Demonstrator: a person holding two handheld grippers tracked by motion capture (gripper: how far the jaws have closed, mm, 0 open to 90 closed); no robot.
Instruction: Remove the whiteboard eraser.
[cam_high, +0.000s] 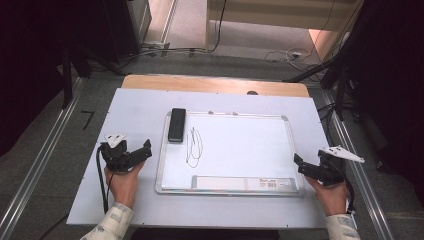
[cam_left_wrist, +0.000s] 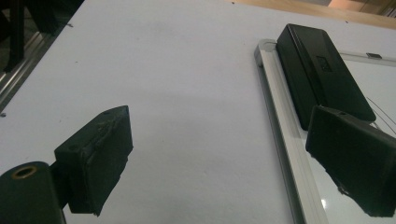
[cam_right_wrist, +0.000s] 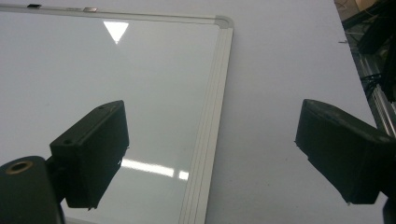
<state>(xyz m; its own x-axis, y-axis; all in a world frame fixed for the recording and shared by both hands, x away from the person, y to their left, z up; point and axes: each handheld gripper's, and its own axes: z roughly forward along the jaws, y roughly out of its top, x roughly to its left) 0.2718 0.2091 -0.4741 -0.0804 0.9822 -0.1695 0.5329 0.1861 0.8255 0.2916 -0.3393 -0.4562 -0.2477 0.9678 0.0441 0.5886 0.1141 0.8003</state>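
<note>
A whiteboard (cam_high: 235, 145) with a silver frame lies flat on the white table. Black scribbled lines (cam_high: 194, 146) mark its left part. A black eraser (cam_high: 176, 124) rests on the board's top left corner, and it appears again as the black eraser (cam_left_wrist: 322, 70) in the left gripper view. My left gripper (cam_high: 145, 150) hovers just left of the board, open, with nothing between its jaws. My right gripper (cam_high: 300, 162) sits at the board's right edge, jaws wide apart over the frame (cam_right_wrist: 210, 121), holding nothing.
A white table cover (cam_high: 140, 107) surrounds the board, with a wooden table edge (cam_high: 215, 84) at the back. Metal rails (cam_high: 40, 165) run along both sides of the table. Cables (cam_high: 280, 55) lie on the floor behind.
</note>
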